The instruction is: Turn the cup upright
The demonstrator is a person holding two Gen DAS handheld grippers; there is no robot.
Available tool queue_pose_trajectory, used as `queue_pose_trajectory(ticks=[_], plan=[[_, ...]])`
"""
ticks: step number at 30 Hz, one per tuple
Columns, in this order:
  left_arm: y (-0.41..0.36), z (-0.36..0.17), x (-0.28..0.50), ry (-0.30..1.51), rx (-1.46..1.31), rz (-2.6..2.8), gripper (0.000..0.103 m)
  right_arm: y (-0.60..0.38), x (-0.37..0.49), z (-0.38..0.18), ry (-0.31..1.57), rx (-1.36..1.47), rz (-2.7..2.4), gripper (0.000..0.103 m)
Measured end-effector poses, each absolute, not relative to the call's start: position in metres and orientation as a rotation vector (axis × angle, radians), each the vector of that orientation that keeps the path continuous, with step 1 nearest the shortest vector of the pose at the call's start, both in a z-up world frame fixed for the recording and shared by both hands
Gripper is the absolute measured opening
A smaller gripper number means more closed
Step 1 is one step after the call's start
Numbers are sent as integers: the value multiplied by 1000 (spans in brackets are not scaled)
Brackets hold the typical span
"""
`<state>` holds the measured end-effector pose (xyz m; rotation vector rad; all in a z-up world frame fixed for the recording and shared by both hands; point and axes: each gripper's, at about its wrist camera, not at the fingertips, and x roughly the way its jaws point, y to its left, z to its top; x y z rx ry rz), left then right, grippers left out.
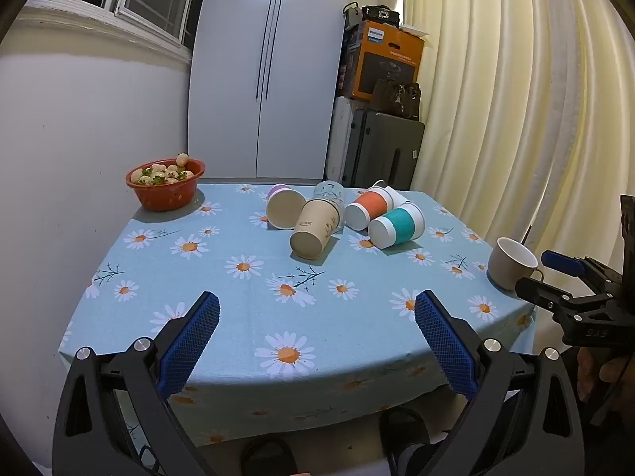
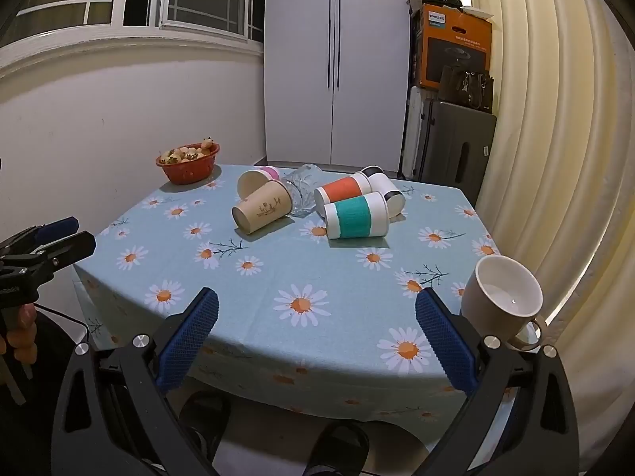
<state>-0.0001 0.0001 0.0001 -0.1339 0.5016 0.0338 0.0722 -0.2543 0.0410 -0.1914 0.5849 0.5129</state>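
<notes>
Several cups lie on their sides in a cluster at the far middle of the table: a brown paper cup (image 1: 313,227) (image 2: 262,211), a pink-banded cup (image 1: 282,207) (image 2: 257,179), a clear glass (image 1: 330,195) (image 2: 303,188), an orange-banded cup (image 1: 369,207) (image 2: 344,190), a teal-banded cup (image 1: 397,225) (image 2: 357,220) and a dark-banded cup (image 2: 387,192). A beige mug (image 1: 512,263) (image 2: 502,301) stands upright at the right edge. My left gripper (image 1: 317,337) is open and empty over the near edge. My right gripper (image 2: 317,337) is open and empty, just left of the mug.
A red bowl of fruit (image 1: 166,184) (image 2: 188,163) stands at the far left corner of the blue daisy tablecloth (image 1: 246,317) (image 2: 278,261). A wall is on the left, a curtain on the right, a white cabinet, suitcase and boxes behind. Feet in slippers show below the table.
</notes>
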Motion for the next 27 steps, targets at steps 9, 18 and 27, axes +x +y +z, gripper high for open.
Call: queue_pose_trajectory(ticks=[9,18,27], plan=[[2,0,1,506,-135,34,96,-255,74,40,588,-199,513,99],[-1,-1,3,510,-124,31,96,-254,74,36,597,-206,514,99],[3,-4,-2,506,-127,33,96,-251,75,34,605,-222,515,99]])
